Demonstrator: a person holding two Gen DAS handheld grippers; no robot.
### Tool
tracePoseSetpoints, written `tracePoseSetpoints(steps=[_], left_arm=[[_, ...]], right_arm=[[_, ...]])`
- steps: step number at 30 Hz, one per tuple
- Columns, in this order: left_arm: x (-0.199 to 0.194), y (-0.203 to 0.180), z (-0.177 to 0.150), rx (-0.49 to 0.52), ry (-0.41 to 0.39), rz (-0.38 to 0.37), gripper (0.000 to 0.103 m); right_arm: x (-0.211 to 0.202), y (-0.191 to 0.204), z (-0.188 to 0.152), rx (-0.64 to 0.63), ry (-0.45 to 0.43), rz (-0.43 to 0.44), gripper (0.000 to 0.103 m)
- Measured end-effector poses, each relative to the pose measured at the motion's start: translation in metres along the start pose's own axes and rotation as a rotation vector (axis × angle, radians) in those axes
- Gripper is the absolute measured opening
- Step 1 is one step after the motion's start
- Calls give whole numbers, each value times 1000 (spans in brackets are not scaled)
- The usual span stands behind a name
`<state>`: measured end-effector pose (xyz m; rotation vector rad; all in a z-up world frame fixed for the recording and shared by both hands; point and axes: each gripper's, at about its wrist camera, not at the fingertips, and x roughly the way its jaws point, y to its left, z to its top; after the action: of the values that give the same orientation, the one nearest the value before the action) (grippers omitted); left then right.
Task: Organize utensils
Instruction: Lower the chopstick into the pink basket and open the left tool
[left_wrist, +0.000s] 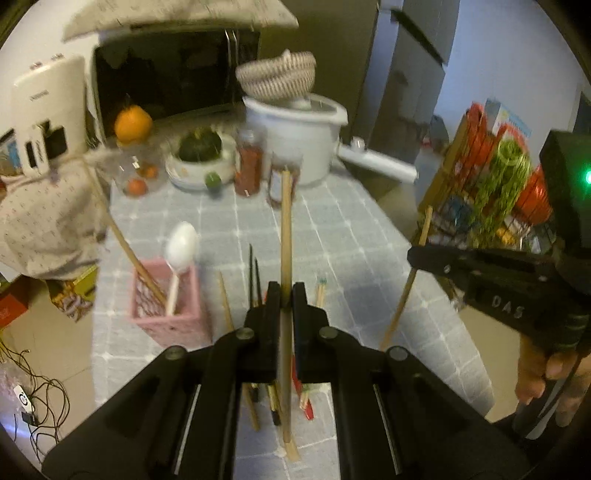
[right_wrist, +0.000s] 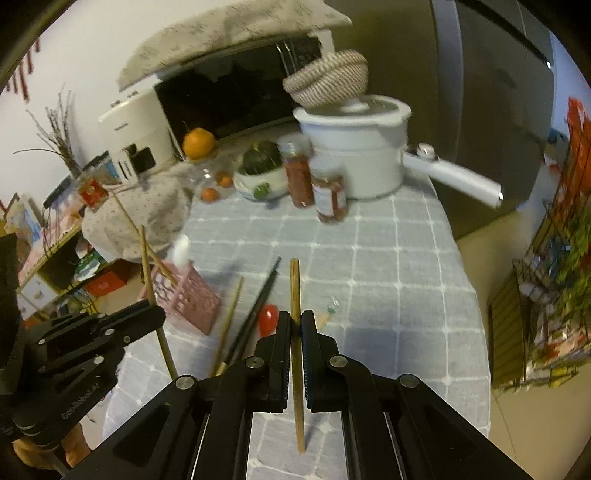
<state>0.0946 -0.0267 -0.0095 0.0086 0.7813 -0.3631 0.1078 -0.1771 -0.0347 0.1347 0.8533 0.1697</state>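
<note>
My left gripper (left_wrist: 286, 293) is shut on a wooden chopstick (left_wrist: 285, 221) held upright above the table. My right gripper (right_wrist: 295, 321) is shut on another wooden chopstick (right_wrist: 294, 284); it also shows in the left wrist view (left_wrist: 413, 258) at the right. A pink basket (left_wrist: 166, 299) holds a white spoon (left_wrist: 181, 243) and a wooden chopstick (left_wrist: 129, 251); it also shows in the right wrist view (right_wrist: 184, 295). Black chopsticks (right_wrist: 258, 310), a loose wooden chopstick (right_wrist: 231, 317) and a red spoon (right_wrist: 267, 317) lie on the grey checked tablecloth (right_wrist: 388, 266).
At the back stand a white pot (right_wrist: 358, 147) with a woven basket (right_wrist: 328, 77) on it, two spice jars (right_wrist: 328, 192), a bowl with a green squash (right_wrist: 258, 166), oranges (right_wrist: 199, 142) and a microwave (right_wrist: 229, 96). A wire rack (left_wrist: 487, 184) stands right of the table.
</note>
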Motion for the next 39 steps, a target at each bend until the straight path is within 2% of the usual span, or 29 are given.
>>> tracePoseSetpoints(steps=[6, 11, 17, 20, 24, 28, 33, 39], left_arm=[[-33, 18, 13, -28, -163, 46, 7], [-55, 38, 20, -101, -304, 81, 7], [-67, 62, 24, -186, -480, 171, 7], [-65, 76, 23, -244, -528, 222, 7], [-55, 95, 22, -319, -550, 268, 7], [-41, 103, 20, -327, -567, 324, 7], [-16, 110, 16, -314, -529, 349, 7], [14, 116, 13, -304, -428, 325, 7]], right_arm=[[-13, 22, 13, -38, -105, 28, 6], [-20, 35, 22, -43, -183, 66, 6], [-19, 47, 30, -45, -194, 79, 6], [-14, 51, 32, -46, -167, 80, 6], [-11, 56, 30, -55, -155, 77, 6], [-8, 59, 28, -61, -148, 76, 5], [-5, 61, 26, -66, -147, 82, 5], [-5, 61, 26, -60, -159, 106, 5]])
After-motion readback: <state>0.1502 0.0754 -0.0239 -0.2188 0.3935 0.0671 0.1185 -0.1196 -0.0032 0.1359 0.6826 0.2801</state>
